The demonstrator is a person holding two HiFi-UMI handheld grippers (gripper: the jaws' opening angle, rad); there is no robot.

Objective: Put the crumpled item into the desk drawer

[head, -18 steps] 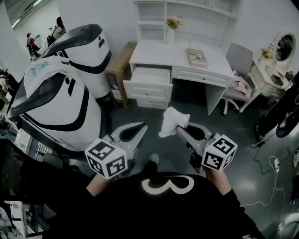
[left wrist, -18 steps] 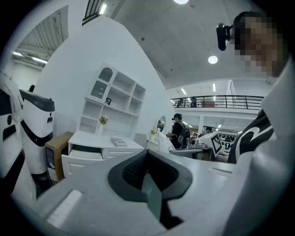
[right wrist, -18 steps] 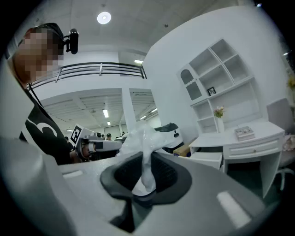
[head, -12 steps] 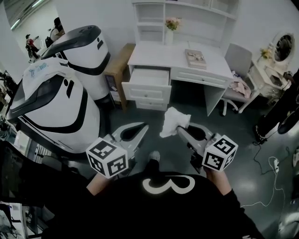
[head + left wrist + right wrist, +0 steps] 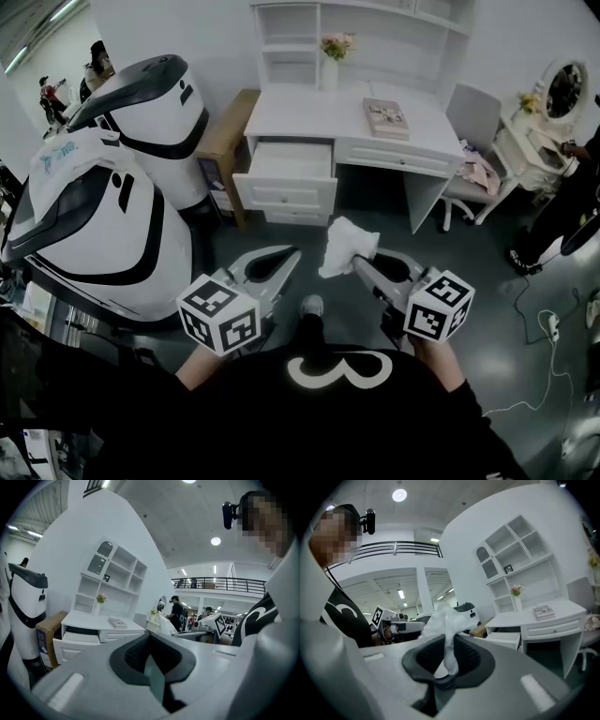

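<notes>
Right gripper [image 5: 362, 263] clenched on the crumpled white item [image 5: 344, 246] — held in the air, apart from the desk [image 5: 314, 111]. Drawer [image 5: 289, 160] stands open. Left gripper [image 5: 284, 257] — jaws together, empty.

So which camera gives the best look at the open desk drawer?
The head view: it looks down into the open drawer. Both gripper views catch it only side-on and far off, so its inside is hidden.

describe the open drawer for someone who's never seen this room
Find the white desk under the shelves. At its left end, the top drawer is pulled out, its inside showing; the drawer below and the long drawer beside it are shut.
</notes>
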